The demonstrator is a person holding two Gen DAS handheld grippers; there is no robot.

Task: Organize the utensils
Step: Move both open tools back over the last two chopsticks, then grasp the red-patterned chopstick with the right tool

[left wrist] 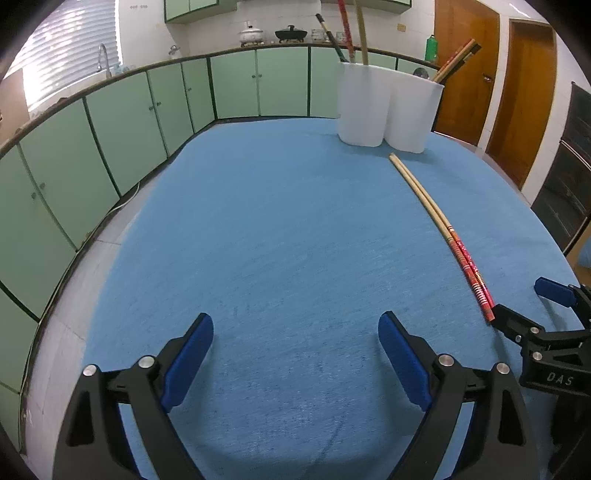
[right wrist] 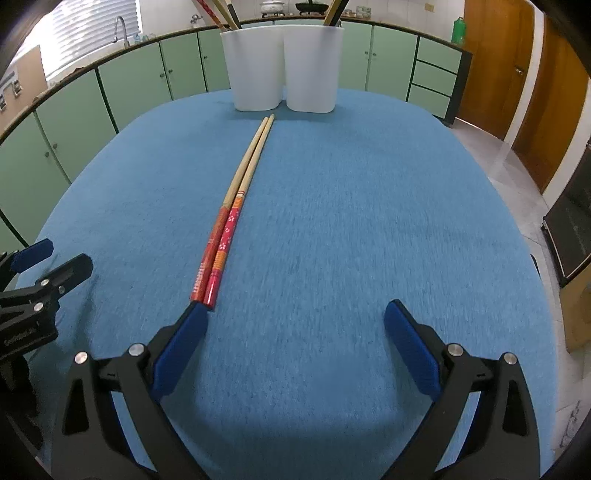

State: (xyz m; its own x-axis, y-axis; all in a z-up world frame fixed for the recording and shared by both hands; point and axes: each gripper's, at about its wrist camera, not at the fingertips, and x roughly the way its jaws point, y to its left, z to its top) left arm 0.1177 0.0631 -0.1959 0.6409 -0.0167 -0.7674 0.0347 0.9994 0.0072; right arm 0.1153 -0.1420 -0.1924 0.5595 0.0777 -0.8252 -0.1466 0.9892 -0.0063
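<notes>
L gripper wide open, holds nothing, over blue cloth. R gripper also wide, empty; its left pad tip just beside red ends of chopsticks. Pair lies flat, pointing far toward two white holders.

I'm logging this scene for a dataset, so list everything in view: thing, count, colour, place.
chopsticks on cloth: 2, tan with red patterned ends, lying side by side, tips toward the holders
holders: 2, white, standing side by side at the far edge of the cloth
utensils in holders: several sticks, red, tan, dark, upright
tablecloth: 1, blue, covers the table
cabinets: green, along the wall
doors: brown, right
left gripper: black with blue pads, jaws open
right gripper: same, jaws open, just short of the chopsticks' red ends
</notes>
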